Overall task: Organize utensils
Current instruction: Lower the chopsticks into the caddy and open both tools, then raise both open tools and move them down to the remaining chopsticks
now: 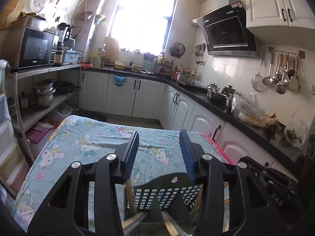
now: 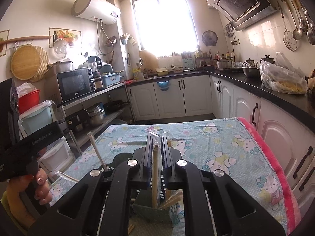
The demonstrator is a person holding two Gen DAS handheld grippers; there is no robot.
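At nine o'clock in the right wrist view, a hand (image 2: 37,184) holds the left gripper (image 1: 160,155), whose blue pads stand released and apart, nothing between them, above the dark slotted utensil holder (image 1: 167,194) on the cartoon-print tablecloth (image 1: 78,143). Toward the centre, the right gripper (image 2: 157,157) is clenched on wrapped chopsticks (image 2: 155,169), which run down to six o'clock into the holder. More chopsticks (image 2: 98,153) lean out at ten o'clock.
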